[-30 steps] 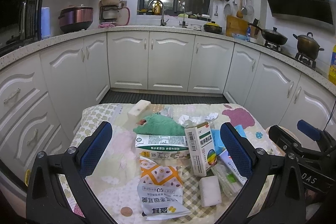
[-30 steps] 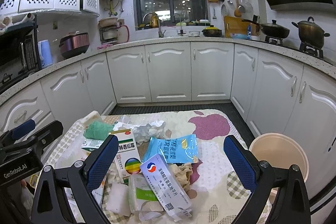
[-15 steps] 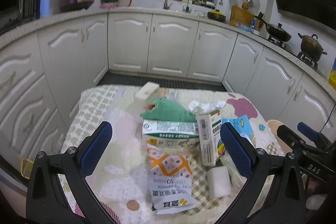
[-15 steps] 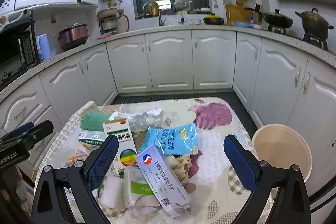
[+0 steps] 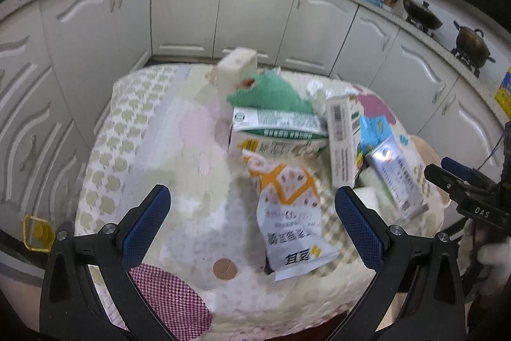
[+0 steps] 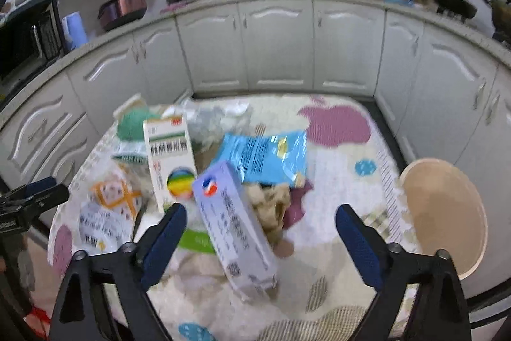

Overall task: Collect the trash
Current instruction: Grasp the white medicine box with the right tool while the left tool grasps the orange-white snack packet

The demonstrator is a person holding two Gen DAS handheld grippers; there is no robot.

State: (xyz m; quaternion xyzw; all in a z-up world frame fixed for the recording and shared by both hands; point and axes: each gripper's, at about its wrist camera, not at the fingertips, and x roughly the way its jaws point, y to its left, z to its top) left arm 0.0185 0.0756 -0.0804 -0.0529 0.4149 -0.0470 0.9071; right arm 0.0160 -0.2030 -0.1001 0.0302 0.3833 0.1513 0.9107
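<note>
Trash lies piled on a small table with a patterned cloth (image 5: 153,130). An orange-and-white packet (image 5: 287,210) lies nearest my left gripper (image 5: 252,213), which is open and empty above the table's near side. A green-and-white carton (image 5: 274,130), a green cloth (image 5: 271,91) and a white medicine box (image 5: 341,139) lie behind it. My right gripper (image 6: 260,229) is open and empty over a lilac box (image 6: 236,226). A blue packet (image 6: 265,152), a rainbow-marked box (image 6: 169,155) and crumpled paper (image 6: 271,210) lie beyond it.
A beige bin (image 6: 444,213) stands on the floor at the table's right side. White kitchen cabinets (image 6: 274,43) curve around behind the table. A foam block (image 5: 238,63) sits at the far edge of the pile. The left half of the cloth holds only a brown disc (image 5: 225,269).
Both grippers have tilted down and moved closer to the table, so the trash pile fills more of each view. Both stay open and nothing was picked up.
</note>
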